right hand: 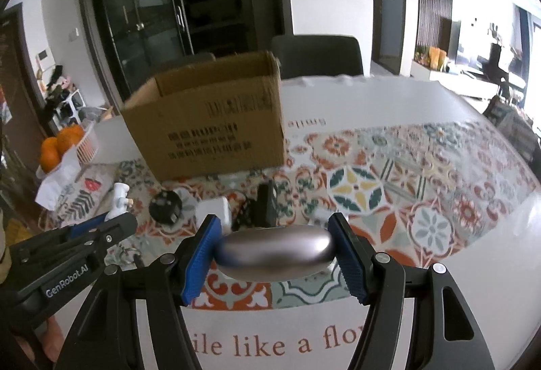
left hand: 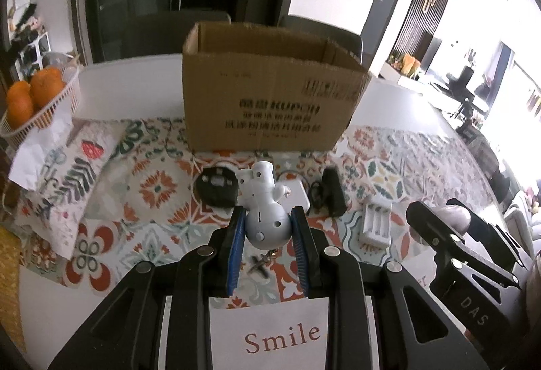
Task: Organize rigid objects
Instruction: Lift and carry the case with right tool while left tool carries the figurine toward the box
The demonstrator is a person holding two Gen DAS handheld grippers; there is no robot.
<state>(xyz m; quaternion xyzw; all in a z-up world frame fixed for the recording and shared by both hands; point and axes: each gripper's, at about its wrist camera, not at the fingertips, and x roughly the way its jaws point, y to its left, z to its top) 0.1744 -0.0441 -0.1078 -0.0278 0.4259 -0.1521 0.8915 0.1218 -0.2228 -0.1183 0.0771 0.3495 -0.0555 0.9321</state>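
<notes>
The left hand-held gripper (left hand: 267, 228) is closed on a small white figurine (left hand: 265, 201), which is clamped by its round base between the two blue pads and is held above the worktop (left hand: 128, 79). The right hand-held gripper (right hand: 274, 251) is closed on a smooth grey oval object (right hand: 275, 251), which is pinched at both of its ends and is also lifted. Just beyond the figurine, a round black object (left hand: 216, 184), a white block (left hand: 297, 194), a black adapter with a cable (left hand: 331, 192) and a white battery charger (left hand: 375, 223) are lying on the patterned cloth (left hand: 152, 187). Farther away, an open cardboard box (left hand: 267, 89) is standing on the cloth. At the far left, a white basket (left hand: 64, 99) with oranges (left hand: 33, 93) is seen.
</notes>
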